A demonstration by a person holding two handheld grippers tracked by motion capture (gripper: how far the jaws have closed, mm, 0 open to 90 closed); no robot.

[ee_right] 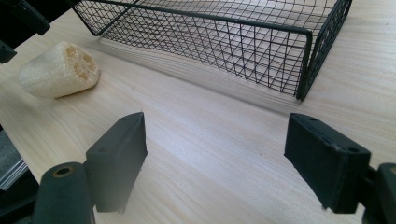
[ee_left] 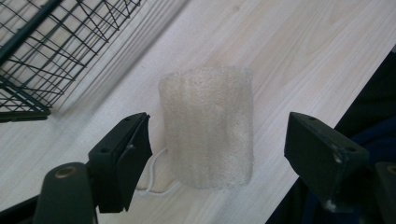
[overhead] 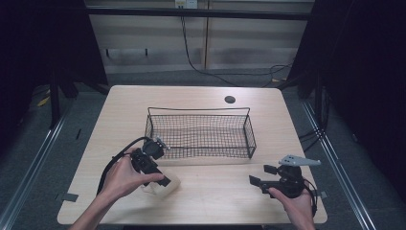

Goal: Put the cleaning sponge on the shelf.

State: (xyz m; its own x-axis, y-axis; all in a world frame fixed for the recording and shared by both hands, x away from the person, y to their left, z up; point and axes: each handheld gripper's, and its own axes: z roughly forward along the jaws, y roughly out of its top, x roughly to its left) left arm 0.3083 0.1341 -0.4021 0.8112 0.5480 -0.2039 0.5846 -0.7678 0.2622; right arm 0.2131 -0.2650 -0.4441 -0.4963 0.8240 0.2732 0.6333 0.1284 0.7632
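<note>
Loofah [ee_left: 206, 126] lies on the table [overhead: 215, 196], just in front of the basket's [overhead: 200, 132] near left corner. I hold my left gripper [ee_left: 217, 144] over it with the jaws spread wide, one on each side of the loofah and neither touching it; a thin white loop of string trails from its end beside the left jaw. My left hand [overhead: 125, 176] rests by the loofah. My right gripper [ee_right: 215, 158] is also open, gripping nothing, hovering above bare table in front of the basket's near right corner, well apart from the loofah. The wire basket stands at the table's middle.
</note>
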